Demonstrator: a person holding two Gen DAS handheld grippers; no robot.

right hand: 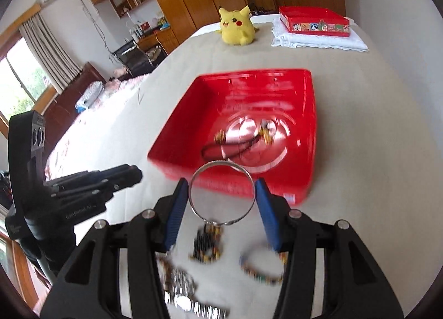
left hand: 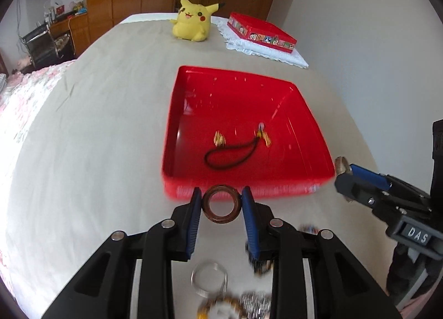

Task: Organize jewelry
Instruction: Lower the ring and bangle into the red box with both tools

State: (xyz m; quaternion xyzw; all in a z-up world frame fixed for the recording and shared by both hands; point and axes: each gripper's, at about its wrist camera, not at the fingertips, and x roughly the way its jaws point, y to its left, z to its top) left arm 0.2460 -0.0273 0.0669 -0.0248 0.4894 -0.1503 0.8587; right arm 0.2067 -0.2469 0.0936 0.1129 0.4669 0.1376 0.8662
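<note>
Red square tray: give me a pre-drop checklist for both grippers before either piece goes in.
1. Left gripper holds the brown round bangle between its blue pads: ok.
2. Right gripper holds the thin silver metal bangle across its width: ok.
3. Open red square plastic tray is ahead of both grippers, with bare floor space: ok.
4. Black cord with gold charms already lies in the tray, toward its near side; aim past it: ok.
5. Bangles are above the tray opening: not ok, both sit short of the near rim.
6. Grippers are clear of each other: ok, apart side by side.
</note>
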